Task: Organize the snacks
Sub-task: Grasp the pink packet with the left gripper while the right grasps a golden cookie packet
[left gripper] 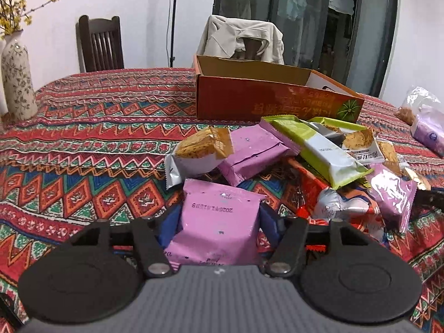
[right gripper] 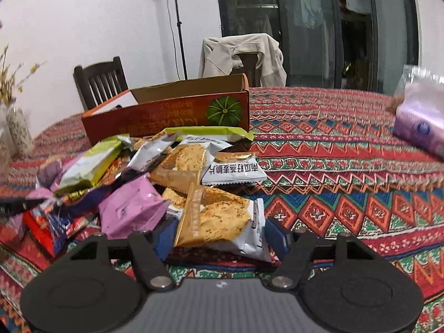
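- surface (left gripper: pixel 83 144) under patterned cloth carries everything; orange box (left gripper: pixel 249 97) stands open behind the snack pile (left gripper: pixel 291 152), likely the destination.
- left tool (left gripper: pixel 220 222) clamped on the pink packet (left gripper: pixel 219 216) at the pile's near edge.
- right tool (right gripper: pixel 219 230) clamped on the biscuit packet (right gripper: pixel 222 219), 1 per tool, probably for boxing.

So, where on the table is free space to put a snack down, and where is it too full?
Free: the cloth between the vase and the pile, and the cloth between the box and the clear bag. The box looks empty as far as visible. Crowded: the snack pile in front of the box.
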`<state>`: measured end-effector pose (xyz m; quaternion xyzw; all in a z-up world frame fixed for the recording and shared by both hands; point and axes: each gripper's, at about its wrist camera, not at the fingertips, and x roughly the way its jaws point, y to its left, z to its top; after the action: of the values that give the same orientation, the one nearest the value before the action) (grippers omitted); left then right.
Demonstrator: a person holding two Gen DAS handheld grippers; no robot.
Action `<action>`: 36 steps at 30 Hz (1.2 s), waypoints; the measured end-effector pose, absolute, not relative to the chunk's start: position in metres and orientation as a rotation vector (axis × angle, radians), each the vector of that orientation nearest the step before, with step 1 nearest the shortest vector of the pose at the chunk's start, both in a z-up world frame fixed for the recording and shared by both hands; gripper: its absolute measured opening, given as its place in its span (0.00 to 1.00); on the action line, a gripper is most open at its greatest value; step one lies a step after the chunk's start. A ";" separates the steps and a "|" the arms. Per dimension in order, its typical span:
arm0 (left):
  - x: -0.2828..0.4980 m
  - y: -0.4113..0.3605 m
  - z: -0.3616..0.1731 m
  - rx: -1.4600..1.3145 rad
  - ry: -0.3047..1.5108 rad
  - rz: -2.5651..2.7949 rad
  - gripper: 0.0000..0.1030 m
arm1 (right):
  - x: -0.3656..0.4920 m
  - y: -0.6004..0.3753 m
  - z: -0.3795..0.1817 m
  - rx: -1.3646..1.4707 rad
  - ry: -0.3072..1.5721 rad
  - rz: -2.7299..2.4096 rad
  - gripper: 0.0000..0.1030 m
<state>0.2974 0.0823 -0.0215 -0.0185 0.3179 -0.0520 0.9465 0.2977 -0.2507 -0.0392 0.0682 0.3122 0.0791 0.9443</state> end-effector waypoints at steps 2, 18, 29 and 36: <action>0.294 0.080 -0.020 -0.046 0.653 -0.097 0.59 | 0.296 -0.254 -0.038 0.134 0.631 0.160 0.58; 0.229 0.054 0.031 -0.120 0.530 -0.019 0.59 | 0.236 -0.289 -0.016 0.151 0.506 0.235 0.51; 0.305 0.056 0.112 -0.167 0.426 -0.107 0.59 | 0.274 -0.292 0.050 0.059 0.360 0.316 0.51; 0.432 0.063 0.144 -0.150 0.451 -0.132 0.59 | 0.383 -0.292 0.122 -0.040 0.317 0.346 0.51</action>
<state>0.4324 0.0631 0.1437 -0.0743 0.2231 -0.0652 0.9698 0.3831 -0.2919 0.1222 -0.0198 0.1571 0.1712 0.9724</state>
